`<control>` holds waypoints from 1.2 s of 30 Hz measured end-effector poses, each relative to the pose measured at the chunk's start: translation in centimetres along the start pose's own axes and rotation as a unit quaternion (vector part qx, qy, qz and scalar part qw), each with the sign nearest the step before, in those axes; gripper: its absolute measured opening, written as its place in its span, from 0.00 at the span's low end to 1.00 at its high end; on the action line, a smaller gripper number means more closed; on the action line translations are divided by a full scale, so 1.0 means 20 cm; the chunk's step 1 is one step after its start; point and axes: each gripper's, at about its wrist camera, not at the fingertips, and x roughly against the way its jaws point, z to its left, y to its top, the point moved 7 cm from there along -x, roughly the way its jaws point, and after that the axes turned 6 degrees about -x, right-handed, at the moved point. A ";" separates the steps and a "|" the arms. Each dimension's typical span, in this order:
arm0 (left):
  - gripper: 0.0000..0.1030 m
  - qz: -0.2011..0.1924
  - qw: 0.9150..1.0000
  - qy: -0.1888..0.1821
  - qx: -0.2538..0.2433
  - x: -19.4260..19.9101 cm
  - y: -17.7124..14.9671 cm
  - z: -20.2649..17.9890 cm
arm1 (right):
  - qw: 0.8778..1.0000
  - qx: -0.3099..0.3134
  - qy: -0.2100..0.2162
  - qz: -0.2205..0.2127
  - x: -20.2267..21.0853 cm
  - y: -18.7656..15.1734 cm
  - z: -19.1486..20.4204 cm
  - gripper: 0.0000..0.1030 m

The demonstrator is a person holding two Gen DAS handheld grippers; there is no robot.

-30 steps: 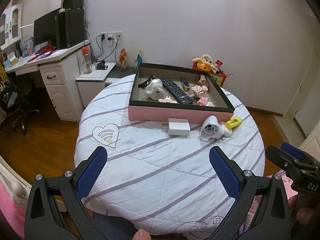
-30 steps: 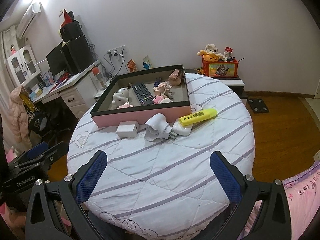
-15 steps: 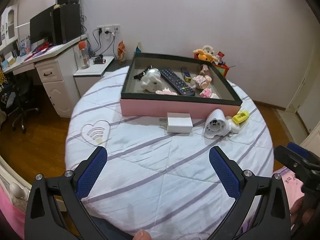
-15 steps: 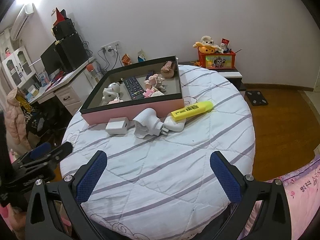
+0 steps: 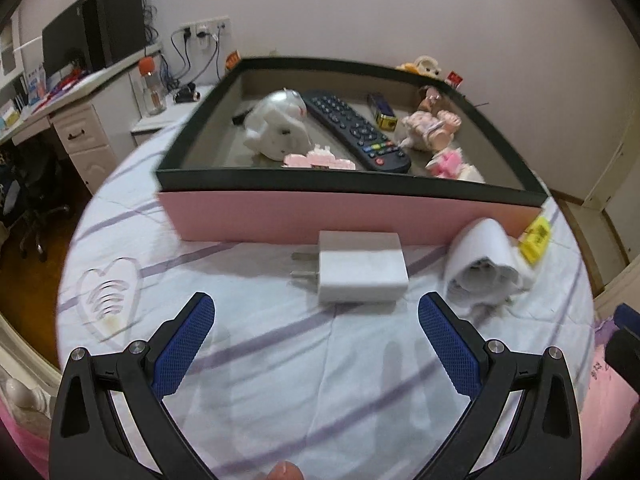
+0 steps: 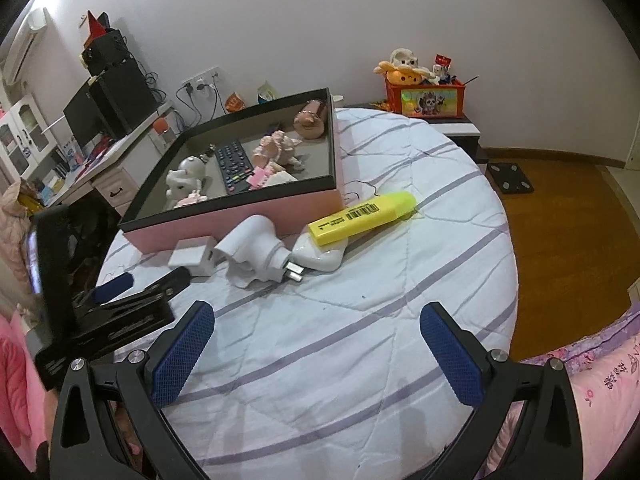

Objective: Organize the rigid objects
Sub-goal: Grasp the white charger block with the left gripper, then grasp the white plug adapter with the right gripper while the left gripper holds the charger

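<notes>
White charger (image 5: 362, 266), boxy, two prongs left, just beside pink tray (image 5: 320, 218)

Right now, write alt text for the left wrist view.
Open left tongs point at a white charger block lying on a striped quilt, nothing held. Behind it a pink tray holds a remote and small toys; a white plug adapter lies at right.

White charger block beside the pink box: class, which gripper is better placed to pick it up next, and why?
Left. The left gripper is open, with the white charger block just ahead between its fingers. The right gripper is also open but farther away, facing bare bedspread.
</notes>
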 end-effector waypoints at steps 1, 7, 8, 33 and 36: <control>1.00 0.002 1.000 0.000 -0.001 -0.02 0.01 -0.01 | 1.000 -0.001 0.000 0.002 -0.01 0.00 0.00 1.00; 1.00 0.016 1.000 0.012 -0.015 -0.16 0.06 -0.05 | 1.000 -0.006 -0.003 0.014 -0.11 0.04 -0.04 1.00; 0.99 0.018 1.000 0.015 -0.015 -0.17 0.06 -0.05 | 1.000 -0.008 -0.004 0.016 -0.12 0.04 -0.05 1.00; 0.64 0.007 1.000 0.008 0.008 0.05 -0.07 0.19 | 0.997 0.062 0.044 0.025 -0.26 0.11 0.20 1.00; 0.65 0.006 1.000 0.011 0.008 0.08 -0.07 0.22 | 0.994 0.096 0.050 0.033 -0.32 0.11 0.30 1.00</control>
